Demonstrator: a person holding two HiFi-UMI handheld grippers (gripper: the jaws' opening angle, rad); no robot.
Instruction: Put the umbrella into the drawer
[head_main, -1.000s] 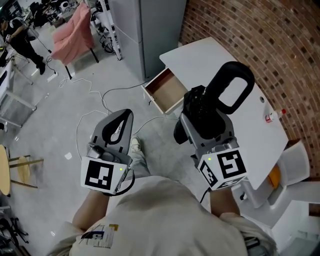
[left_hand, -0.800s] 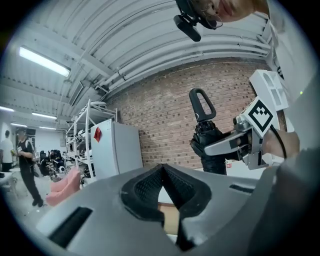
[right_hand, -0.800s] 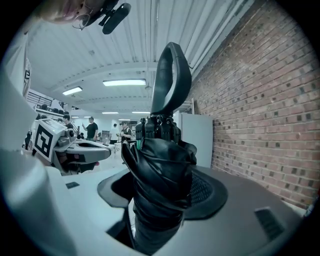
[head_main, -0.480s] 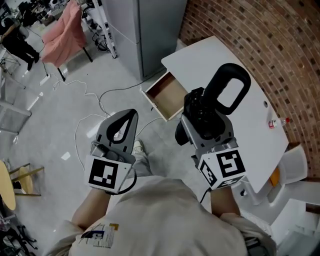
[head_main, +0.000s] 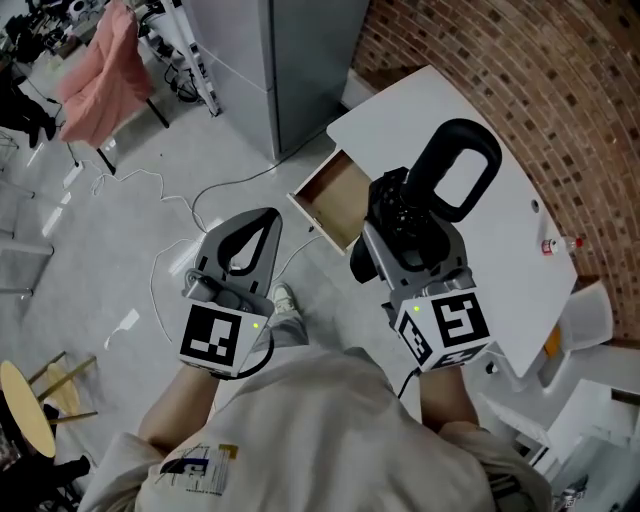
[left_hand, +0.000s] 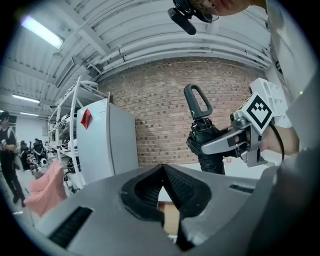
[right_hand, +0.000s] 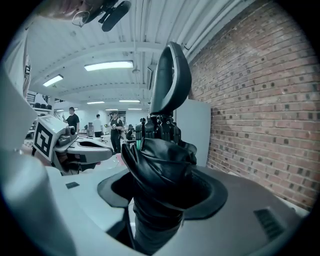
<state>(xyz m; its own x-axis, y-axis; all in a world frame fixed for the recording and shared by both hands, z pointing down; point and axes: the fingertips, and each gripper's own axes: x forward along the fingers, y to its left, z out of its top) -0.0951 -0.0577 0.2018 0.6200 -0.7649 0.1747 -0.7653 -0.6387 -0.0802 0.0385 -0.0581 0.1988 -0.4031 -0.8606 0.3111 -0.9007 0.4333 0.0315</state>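
Umbrella (head_main: 412, 222), folded and black, stood upright with its loop handle uppermost, pinched at the canopy by the right gripper (head_main: 405, 248), above the near edge of the white table (head_main: 400, 110). The drawer (head_main: 340, 188) hung open on the table's left side and looked bare inside. Tipping the umbrella flat along the drawer's length would probably be needed before letting go. The left gripper (head_main: 255, 225) had its jaws pressed together on nothing.

On my feed I've got a brick wall (head_main: 560, 90) across the upper right, a grey cabinet (head_main: 280, 60) top centre, pink cloth (head_main: 95, 65) upper left, a wooden stool (head_main: 25, 405) lower left, and a small bottle (head_main: 556, 243) on the white surface (head_main: 400, 110).
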